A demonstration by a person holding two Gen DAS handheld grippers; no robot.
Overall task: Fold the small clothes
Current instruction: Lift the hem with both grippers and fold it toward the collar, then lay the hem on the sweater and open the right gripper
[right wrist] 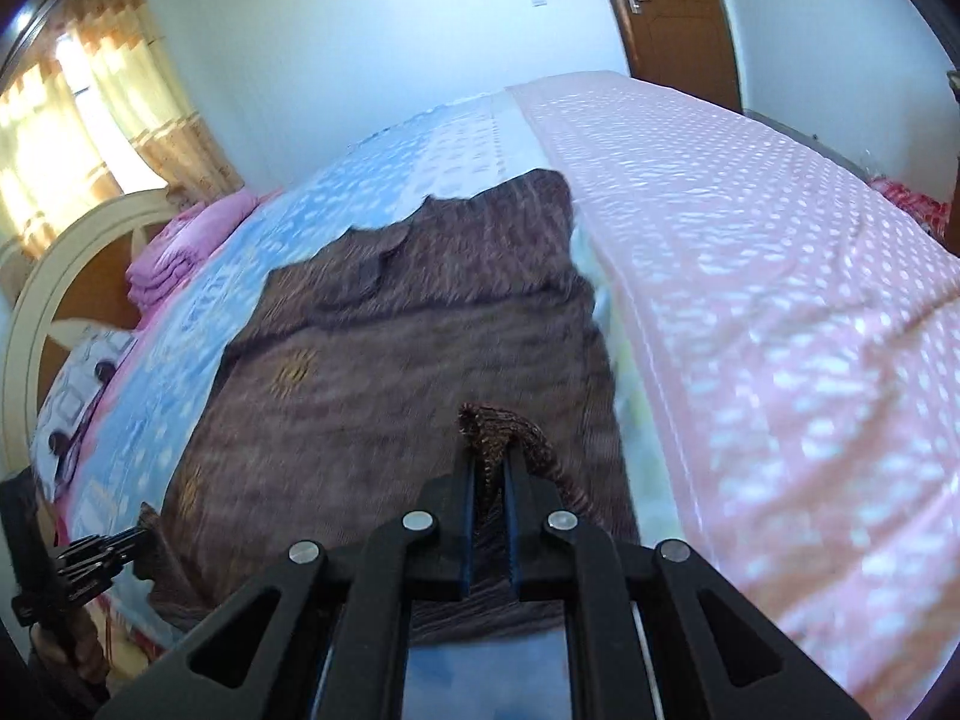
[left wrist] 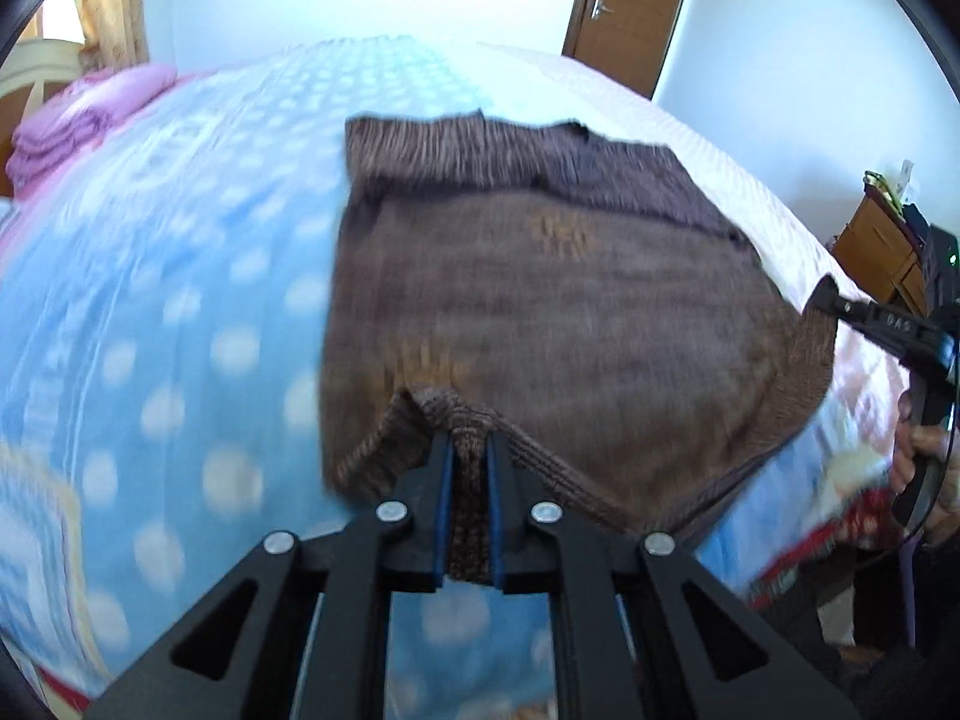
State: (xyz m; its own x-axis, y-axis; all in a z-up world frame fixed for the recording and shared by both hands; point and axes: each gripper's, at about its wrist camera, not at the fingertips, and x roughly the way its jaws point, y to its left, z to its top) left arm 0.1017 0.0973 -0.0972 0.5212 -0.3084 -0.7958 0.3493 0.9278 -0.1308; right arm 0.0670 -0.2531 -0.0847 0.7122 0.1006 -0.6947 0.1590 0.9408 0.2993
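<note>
A brown knitted garment [left wrist: 540, 300] with small orange marks lies spread on the bed; it also fills the middle of the right wrist view [right wrist: 390, 360]. My left gripper [left wrist: 469, 450] is shut on its ribbed near edge at one corner. My right gripper [right wrist: 491, 462] is shut on the ribbed near edge at the other corner. Both pinched corners are lifted a little off the bed. The right gripper shows at the right edge of the left wrist view [left wrist: 840, 306], and the left gripper shows at the lower left of the right wrist view [right wrist: 135, 537].
The bed has a blue dotted sheet [left wrist: 180, 300] and a pink dotted cover [right wrist: 780, 330]. Folded pink laundry [left wrist: 78, 120] lies near the headboard [right wrist: 36, 312]. A wooden door [right wrist: 678, 18] and a wooden cabinet [left wrist: 882, 246] stand beyond the bed.
</note>
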